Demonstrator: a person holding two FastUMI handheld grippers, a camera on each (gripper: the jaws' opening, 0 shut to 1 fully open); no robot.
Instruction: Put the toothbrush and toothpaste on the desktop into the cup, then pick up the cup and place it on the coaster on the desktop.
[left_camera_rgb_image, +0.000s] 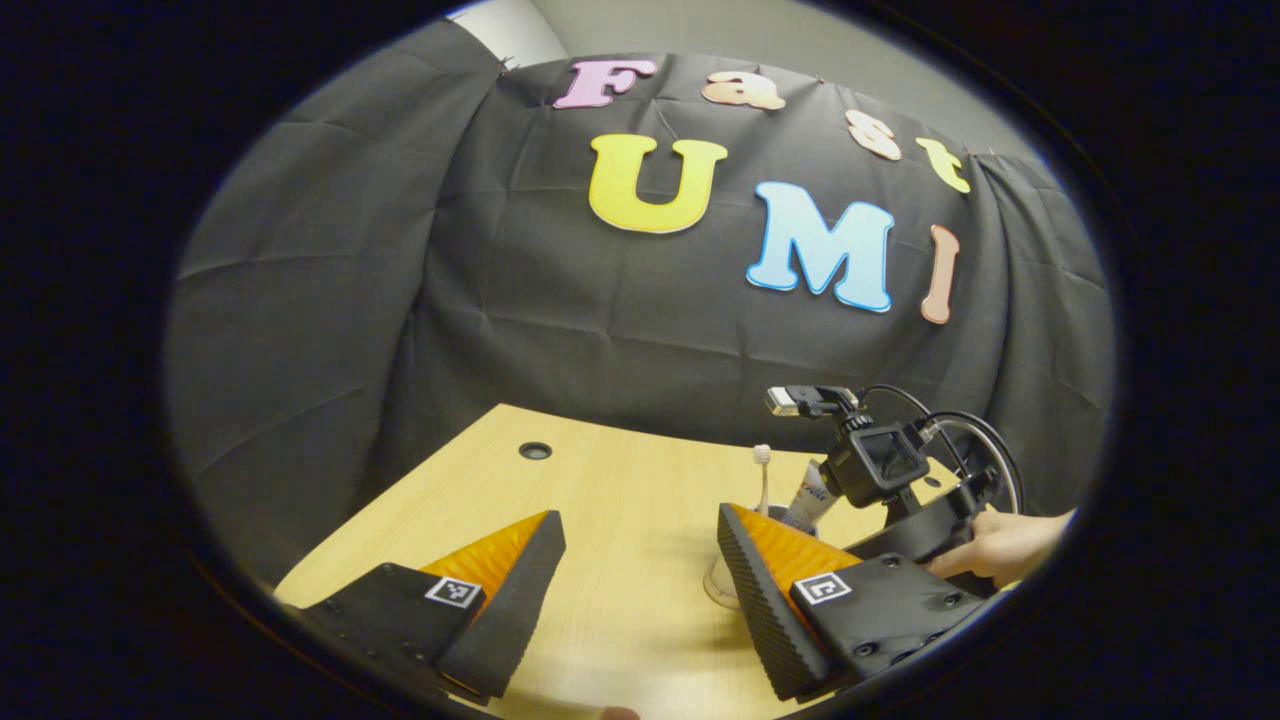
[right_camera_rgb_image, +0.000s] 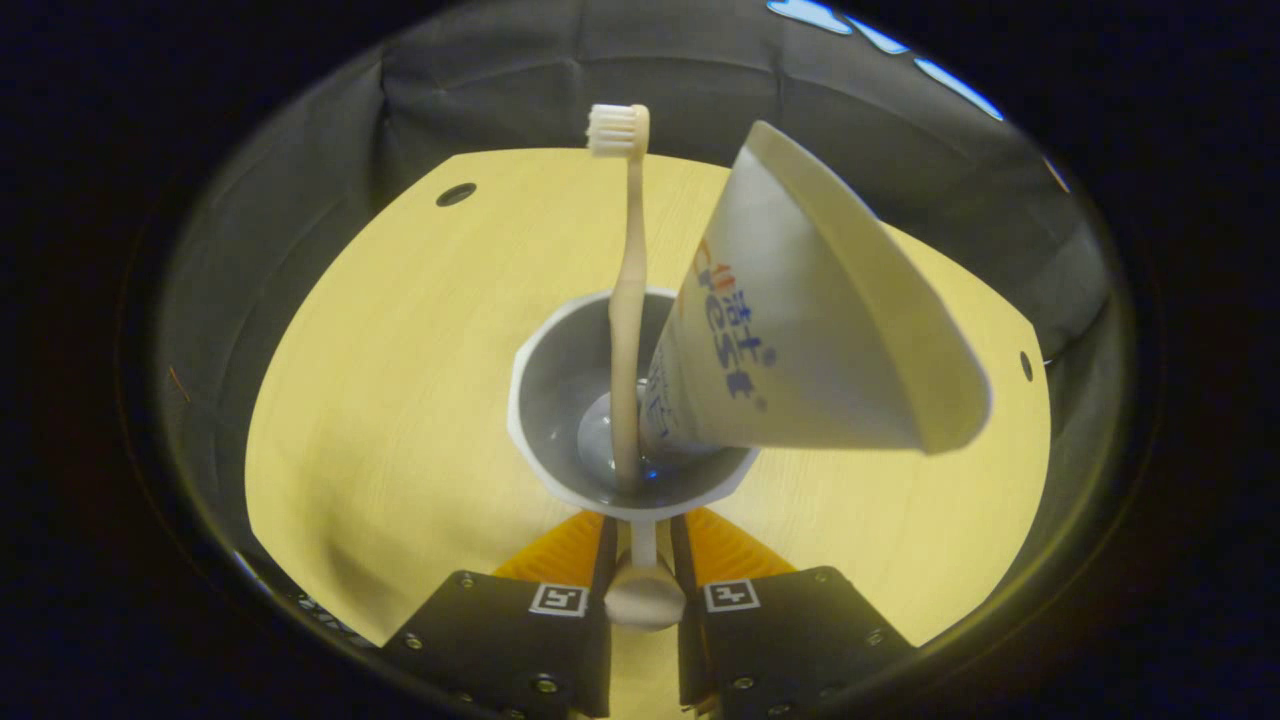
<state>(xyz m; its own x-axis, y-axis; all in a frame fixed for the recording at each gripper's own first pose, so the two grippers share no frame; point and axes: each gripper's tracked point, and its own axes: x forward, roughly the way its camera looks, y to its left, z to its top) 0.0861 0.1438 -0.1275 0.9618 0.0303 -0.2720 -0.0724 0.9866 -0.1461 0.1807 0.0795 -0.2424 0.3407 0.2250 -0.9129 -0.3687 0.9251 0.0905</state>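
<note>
Jaws of the right gripper (right_camera_rgb_image: 640, 560) stand nearly together, clamped on the handle of the cup (right_camera_rgb_image: 560, 400), its knob-like end sitting between the two fingers at the bottom of the right gripper view. That cup already carries the toothbrush (right_camera_rgb_image: 628, 300), standing bristles up against the near wall, and the toothpaste (right_camera_rgb_image: 800, 330), cap down and leaning hard toward the right rim with its broad crimped end high above the mouth. By the look of it the cup is a light, rigid plastic piece with a smooth wall, so the handle is the sensible place to hold; the tall, lopsided load probably makes it top-heavy, and a tilt or jolt could tip the soft tube out. Whether the base sits on the table (right_camera_rgb_image: 380, 400) or just above it cannot be told.

Jaws of the left gripper (left_camera_rgb_image: 640, 590) are wide apart and hold nothing, hovering over the near part of the table. Just beyond its right finger in the left gripper view stand the cup with the toothbrush head and the tube top, and behind them the right gripper with a hand (left_camera_rgb_image: 1000, 548) on it. A round cable hole (left_camera_rgb_image: 535, 450) marks the far left corner region of the table.
</note>
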